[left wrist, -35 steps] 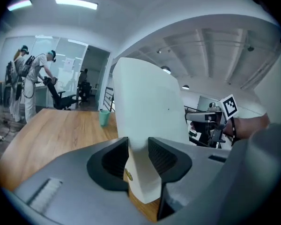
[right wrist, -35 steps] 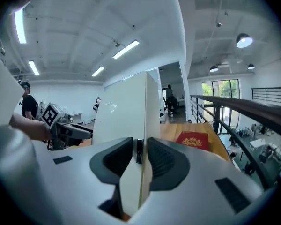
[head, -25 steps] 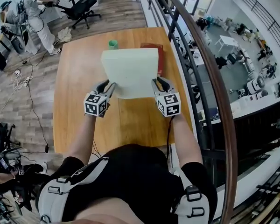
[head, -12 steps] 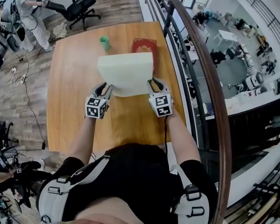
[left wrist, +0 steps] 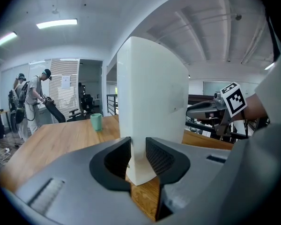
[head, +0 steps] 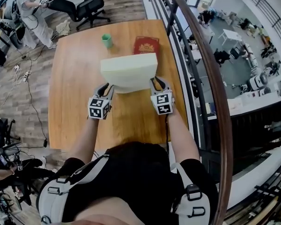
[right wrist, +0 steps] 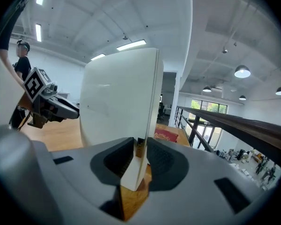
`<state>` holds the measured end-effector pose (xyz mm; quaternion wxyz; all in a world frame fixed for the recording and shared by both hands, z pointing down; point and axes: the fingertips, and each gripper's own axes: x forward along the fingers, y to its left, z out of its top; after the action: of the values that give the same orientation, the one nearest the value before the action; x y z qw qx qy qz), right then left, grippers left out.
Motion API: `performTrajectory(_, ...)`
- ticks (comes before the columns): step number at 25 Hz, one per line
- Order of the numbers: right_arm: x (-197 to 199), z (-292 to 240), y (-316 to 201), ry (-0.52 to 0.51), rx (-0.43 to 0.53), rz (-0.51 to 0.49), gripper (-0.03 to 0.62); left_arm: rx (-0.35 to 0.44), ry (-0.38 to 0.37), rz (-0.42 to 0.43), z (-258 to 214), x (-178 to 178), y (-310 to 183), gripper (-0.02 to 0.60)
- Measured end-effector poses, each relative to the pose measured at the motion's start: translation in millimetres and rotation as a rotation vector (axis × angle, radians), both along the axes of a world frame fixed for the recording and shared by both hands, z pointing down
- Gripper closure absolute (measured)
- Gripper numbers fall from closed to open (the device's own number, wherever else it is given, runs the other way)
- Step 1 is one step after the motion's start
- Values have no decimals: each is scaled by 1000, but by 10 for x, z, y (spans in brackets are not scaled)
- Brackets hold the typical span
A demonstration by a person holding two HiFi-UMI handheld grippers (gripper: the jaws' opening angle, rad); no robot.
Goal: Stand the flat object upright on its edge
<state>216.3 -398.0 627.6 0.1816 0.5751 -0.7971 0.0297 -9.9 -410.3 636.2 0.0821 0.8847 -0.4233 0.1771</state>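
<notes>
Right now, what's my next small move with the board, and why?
Probably settle the white board on the table before releasing: it stands near upright, jaws of the left claw and right claw closing on its lower corners, table contact unclear.

A green cup and perhaps a red book lie apart on the wooden table.

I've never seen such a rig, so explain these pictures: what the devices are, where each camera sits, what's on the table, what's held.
A person holds two clamp tools: the left hand-held gripper and the right hand-held gripper. One picture comes from a camera on their head, looking down; the others from cameras riding on each gripper. On the wooden table sit a green cup and a red booklet. Both pairs of jaws are closing on the lower corners of a pale foam slab, held nearly upright.
</notes>
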Motion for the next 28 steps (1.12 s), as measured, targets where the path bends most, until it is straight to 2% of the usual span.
performTrajectory(6,110,-106,31,-83,-29,54,502,-32,68,-47,-111,-38,-12,483)
performTrajectory(12,103,-719,148,-192,120,100,504,76,88,-116,-505,-257,-20,483)
performTrajectory(14,62,-989,232,-229,183,113,543,122,102,-141,-708,-332,17,483)
performTrajectory(17,49,-1318,373,-251,252,156,587,192,115,-173,-1044,-417,109,537)
performTrajectory(21,20,-1629,542,-236,319,189,588,254,135,-196,-1422,-466,283,577)
performTrajectory(24,8,-1754,690,-216,354,222,589,271,157,-195,-1551,-457,462,577)
performTrajectory(28,-96,-1696,780,-235,336,189,591,284,162,-195,-1596,-415,597,577)
